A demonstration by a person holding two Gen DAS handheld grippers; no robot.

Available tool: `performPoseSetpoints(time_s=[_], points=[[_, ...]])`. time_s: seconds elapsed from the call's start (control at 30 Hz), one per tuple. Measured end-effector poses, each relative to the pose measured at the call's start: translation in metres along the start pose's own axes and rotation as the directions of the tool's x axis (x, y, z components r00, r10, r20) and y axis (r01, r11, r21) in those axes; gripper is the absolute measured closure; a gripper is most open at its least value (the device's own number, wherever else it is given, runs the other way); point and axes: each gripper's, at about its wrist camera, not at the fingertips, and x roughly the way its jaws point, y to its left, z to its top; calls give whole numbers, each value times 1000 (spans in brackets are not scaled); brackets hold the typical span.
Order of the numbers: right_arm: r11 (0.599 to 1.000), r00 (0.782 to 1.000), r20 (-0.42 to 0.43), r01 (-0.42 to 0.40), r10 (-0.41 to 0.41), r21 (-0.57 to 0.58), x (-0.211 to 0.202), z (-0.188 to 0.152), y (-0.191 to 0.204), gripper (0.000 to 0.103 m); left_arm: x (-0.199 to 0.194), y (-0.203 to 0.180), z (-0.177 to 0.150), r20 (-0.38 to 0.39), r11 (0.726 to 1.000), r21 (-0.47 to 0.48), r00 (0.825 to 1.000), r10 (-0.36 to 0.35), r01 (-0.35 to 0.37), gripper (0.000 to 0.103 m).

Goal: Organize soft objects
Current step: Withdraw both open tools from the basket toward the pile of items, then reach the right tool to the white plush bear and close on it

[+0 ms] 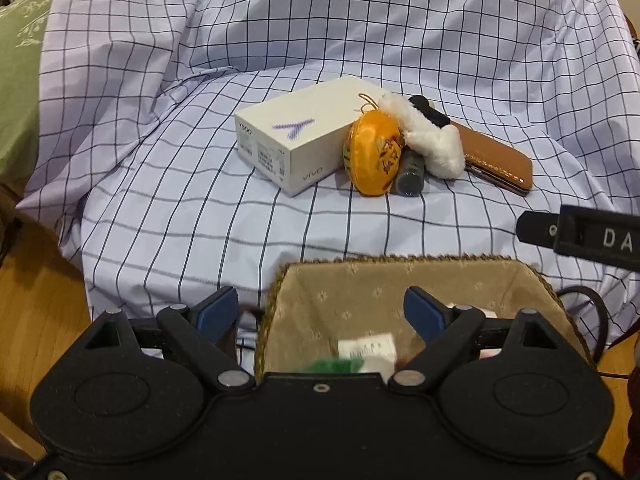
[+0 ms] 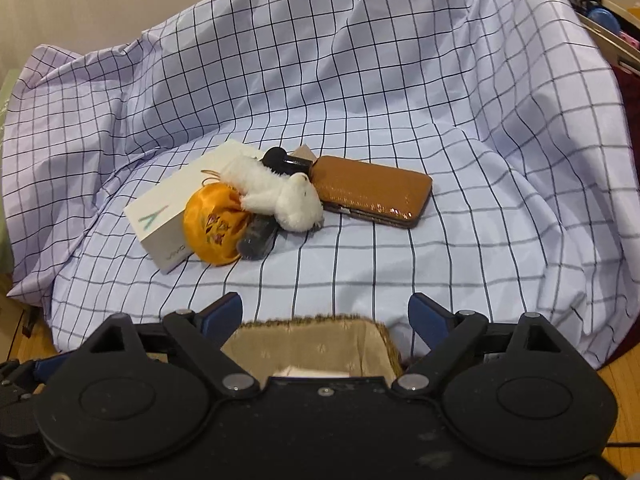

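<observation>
- Checked lilac cloth [image 1: 360, 40] with dark grid lines drapes over the whole work surface, rumpled into high folds at the back and lying flatter toward us.
- Wooden flooring [image 1: 36, 304] shows at the lower left of the left wrist view, and a green cushion [image 1: 20, 60] with pale lettering sits past the cloth's left edge.
- On the cloth we see a white phone box [image 1: 288, 140]; an orange satin pouch [image 1: 374, 156] leans against its near right end.
- Beside the pouch lies a white plush toy [image 1: 428, 136], draped over a dark cylinder [image 1: 408, 172] and touching a brown leather case [image 1: 496, 160] to its right.
- Our fabric-lined basket [image 1: 344, 292] with a braided rim stands nearest, holding a white tag and something green, both blurred.
- Our left gripper [image 1: 322, 312] hovers over the basket's left rim, jaws spread wide, nothing between them.
- Our right gripper [image 2: 326, 318] hangs above the basket's far corner, jaws likewise apart and empty; its tip shows at the right edge of the left wrist view.
- At the right wrist view's top right corner we make out a cluttered tray edge [image 2: 608, 36], too small to identify.
</observation>
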Motion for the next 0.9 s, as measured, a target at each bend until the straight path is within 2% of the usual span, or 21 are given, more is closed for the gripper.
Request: performPoseSetpoints(time_s=[0.33,0.57,0.9], points=[[998,999,4,38,-38,-55,50,42,13,13,37,0,30,-6,1000,15,1000,7,-7,17],[995,997,40,64,-61,-74,76,63,22,13,66,0,43,-19,1000,21,1000,8,-8,17],[997,996,62,62,-59,-37,109,73,20,13,85,-6,37,61,998,61,998,-13,10,16]])
